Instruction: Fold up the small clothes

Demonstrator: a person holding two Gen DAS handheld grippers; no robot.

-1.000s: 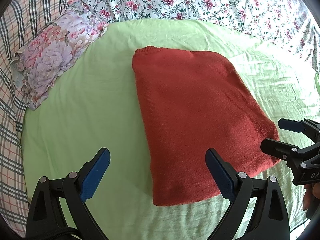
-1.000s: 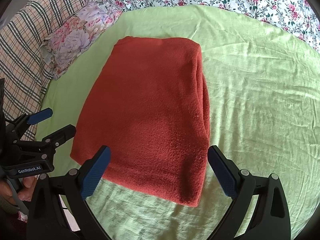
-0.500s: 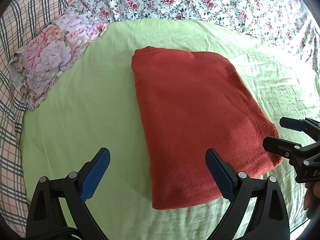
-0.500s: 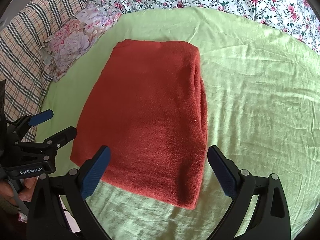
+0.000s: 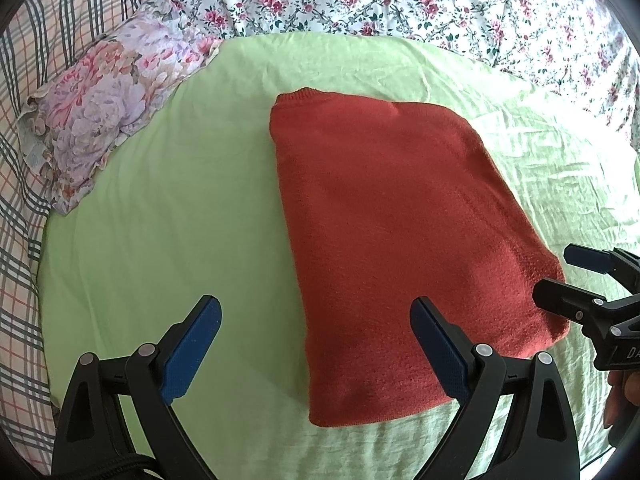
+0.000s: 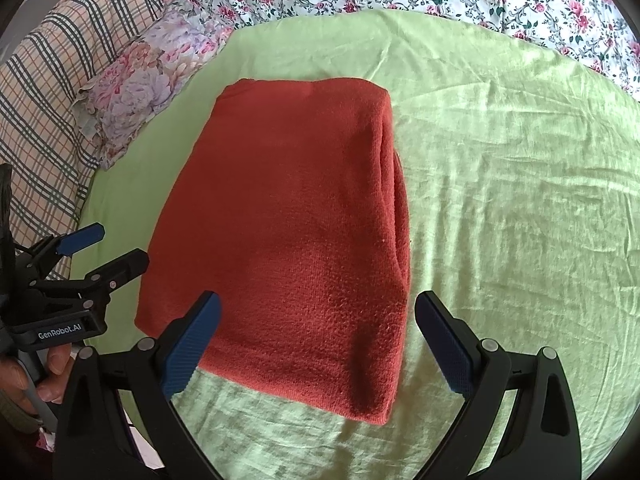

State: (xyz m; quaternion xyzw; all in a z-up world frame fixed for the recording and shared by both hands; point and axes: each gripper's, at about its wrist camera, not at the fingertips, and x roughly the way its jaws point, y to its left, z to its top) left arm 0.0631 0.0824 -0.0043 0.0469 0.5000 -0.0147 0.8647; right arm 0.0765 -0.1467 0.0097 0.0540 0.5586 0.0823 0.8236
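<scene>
Red sweater [image 5: 392, 220] lying folded at centre of frame on green sheet [image 5: 180, 208]. Left tongs [image 5: 316, 344] and right tongs [image 6: 318, 340] wide open, empty, at lower edge, above near hem. Probably between folds; next, grip near corners for one more fold.

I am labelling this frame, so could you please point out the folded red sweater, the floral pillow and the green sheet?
folded red sweater [image 6: 288, 216], right wrist view, middle of its top layer.
floral pillow [image 5: 104, 112], left wrist view, middle of its printed face.
green sheet [image 6: 520, 200], right wrist view, bare wrinkled area right of the sweater.
</scene>
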